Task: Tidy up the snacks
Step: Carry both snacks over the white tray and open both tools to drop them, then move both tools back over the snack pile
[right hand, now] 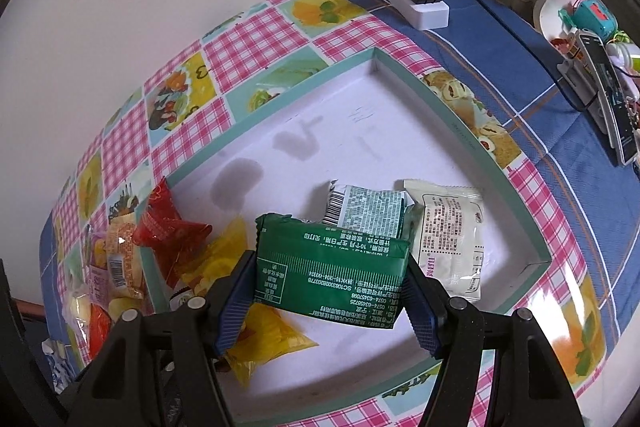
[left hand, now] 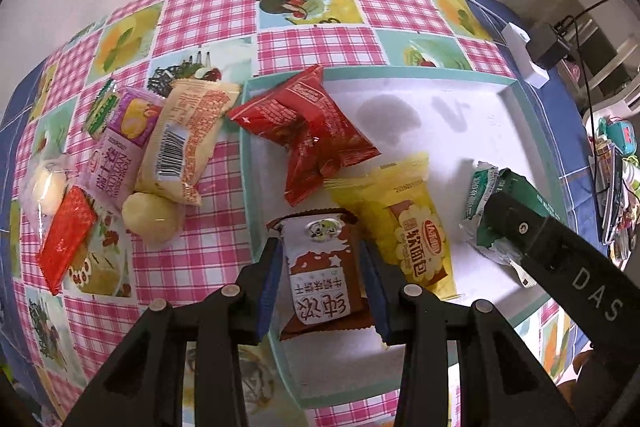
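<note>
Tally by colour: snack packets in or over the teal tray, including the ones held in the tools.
red packet: 1
yellow packet: 1
brown packet, held in the left tool: 1
dark green packet, held in the right tool: 1
light green packet: 1
white packet: 1
Total: 6

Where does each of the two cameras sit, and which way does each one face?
Left wrist: on the left gripper, facing steeply down at the brown snack packet clamped in its jaws over the white tray; the right gripper's black finger shows alongside.
Right wrist: on the right gripper, facing steeply down at the dark green packet clamped in its jaws.
Shared: tray, red packet, yellow packet, checked tablecloth, power strip.
</note>
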### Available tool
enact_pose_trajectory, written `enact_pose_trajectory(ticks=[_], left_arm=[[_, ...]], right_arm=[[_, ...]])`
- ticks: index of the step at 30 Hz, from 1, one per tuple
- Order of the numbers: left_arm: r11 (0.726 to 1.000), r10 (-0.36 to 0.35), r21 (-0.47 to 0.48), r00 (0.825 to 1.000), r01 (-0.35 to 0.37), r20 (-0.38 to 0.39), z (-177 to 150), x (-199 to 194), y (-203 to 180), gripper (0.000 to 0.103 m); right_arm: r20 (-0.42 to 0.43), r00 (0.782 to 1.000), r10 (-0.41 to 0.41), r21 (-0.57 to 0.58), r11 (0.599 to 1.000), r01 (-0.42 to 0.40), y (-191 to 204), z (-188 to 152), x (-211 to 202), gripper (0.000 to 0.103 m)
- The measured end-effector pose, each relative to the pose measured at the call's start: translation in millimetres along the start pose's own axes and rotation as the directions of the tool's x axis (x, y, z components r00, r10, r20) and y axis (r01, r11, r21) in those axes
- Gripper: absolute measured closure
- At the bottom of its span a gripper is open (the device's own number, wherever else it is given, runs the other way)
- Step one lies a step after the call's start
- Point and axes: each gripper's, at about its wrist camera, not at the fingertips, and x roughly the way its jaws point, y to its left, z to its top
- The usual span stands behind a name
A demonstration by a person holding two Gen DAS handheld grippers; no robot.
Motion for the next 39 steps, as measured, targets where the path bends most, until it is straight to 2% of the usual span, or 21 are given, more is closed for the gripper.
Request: enact_pose_trajectory(ticks=[3, 7, 15, 17, 21, 25, 30, 39], left_arm=[[1.0, 0.001, -0.008, 1.0, -0.001, 0.006, 0.2, -4.6, 4.6, 0.061], [1.0, 0.003, -0.029, 1.0, -0.002, 0.015, 0.8, -10.3, 11.6, 0.052], [0.996, 0.0, -0.092, 1.0, 0.003, 0.026, 3.5, -18.2, 28.3, 0.048], [0.993, -0.001, -0.12, 1.0, 0.004, 0.03, 4.2, -21.0, 35.4, 0.039], [0.983, 0.007, -0.182, 0.999, -0.001, 0.033, 4.7, -24.1, 52.9, 0.035], [0.962, 0.078, -0.266, 0.997, -0.067, 0.03, 4.3, -25.6, 78.9, 0.022], [0.929, 0.142, -0.35, 0.989, -0.123, 0.029, 1.5, -29.4, 111.9, 0.02], [0.898, 0.143, -0.424, 0.989, -0.117, 0.032, -4.1, -37.8, 148.1, 0.017]], right_arm=[[-0.002, 1.0, 0.0, -0.004, 1.0, 0.0, 0.9, -0.5, 0.8, 0.032], [-0.014, 1.0, 0.003, -0.014, 1.0, -0.003, 3.1, -1.0, 2.2, 0.03], [0.006, 1.0, 0.01, -0.047, 0.999, -0.01, 8.2, 0.3, -1.1, 0.03], [0.005, 1.0, 0.009, -0.058, 0.998, -0.008, 10.1, -0.3, -0.4, 0.031], [-0.001, 1.0, 0.004, -0.08, 0.997, -0.004, 15.6, -3.4, 0.6, 0.03], [-0.003, 1.0, -0.009, -0.113, 0.994, 0.009, 24.2, -8.1, 1.7, 0.029], [-0.002, 1.0, -0.012, -0.182, 0.983, 0.012, 43.1, -17.3, 1.5, 0.027], [0.022, 1.0, -0.019, -0.263, 0.965, 0.024, 67.2, -28.2, -3.8, 0.026]])
